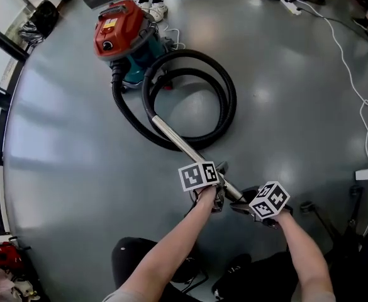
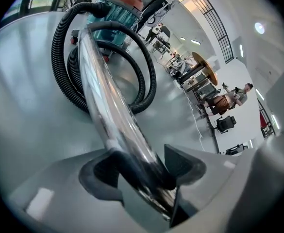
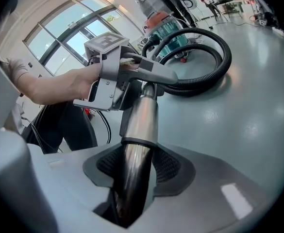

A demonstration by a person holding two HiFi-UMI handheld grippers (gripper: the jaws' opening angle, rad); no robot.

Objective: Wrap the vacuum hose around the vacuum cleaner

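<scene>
grey glossy floor (image 1: 64, 168) spread across a wide hall, with tall windows (image 3: 69, 38) up to the left of the right tool. the left tool (image 1: 220, 197) was clamped on the metal tube (image 1: 177, 140) at the hose's end, its pads pressing both sides of the shiny pipe. the right tool (image 1: 237, 207) gripped the same tube just behind the left one, nearer its free end, with jaws closed on it too. ahead of both tools the tube ran out to the black ribbed hose (image 1: 229, 99), which lay on the floor in a loose coil. beyond that coil, well ahead of the tools, stood the red and teal vacuum cleaner (image 1: 124, 33), with the hose plugged into its front. a white cord (image 1: 353, 87) trailed far off to the right of the right tool.

the wrapping seemed barely begun: the tube was in hand, but no turn of hose lay around the machine's body, and the coil sat beside it. what looked left was to bring the tube toward the machine and wind the hose round it.
</scene>
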